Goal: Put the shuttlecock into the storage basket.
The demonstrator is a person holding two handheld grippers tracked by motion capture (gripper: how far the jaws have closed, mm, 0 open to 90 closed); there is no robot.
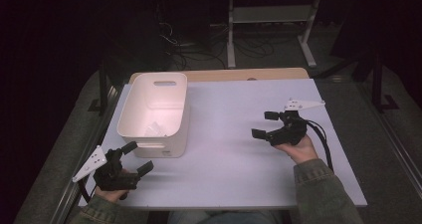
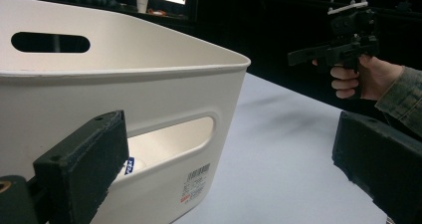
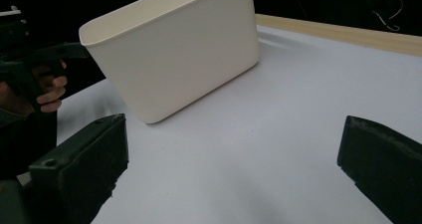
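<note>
High view: bin (image 1: pixel 130 115) beside left gripper (image 1: pixel 137 157)

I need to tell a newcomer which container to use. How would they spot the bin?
Look at the pale table. On its left half, ahead of the left gripper, stands the white bin: a deep open tub with slot handles cut into its end walls.

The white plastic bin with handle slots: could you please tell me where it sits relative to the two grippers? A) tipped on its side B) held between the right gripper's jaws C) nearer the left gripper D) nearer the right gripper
C: the white plastic bin stands upright just beyond the left gripper, while the right gripper hangs apart over bare table.
</note>
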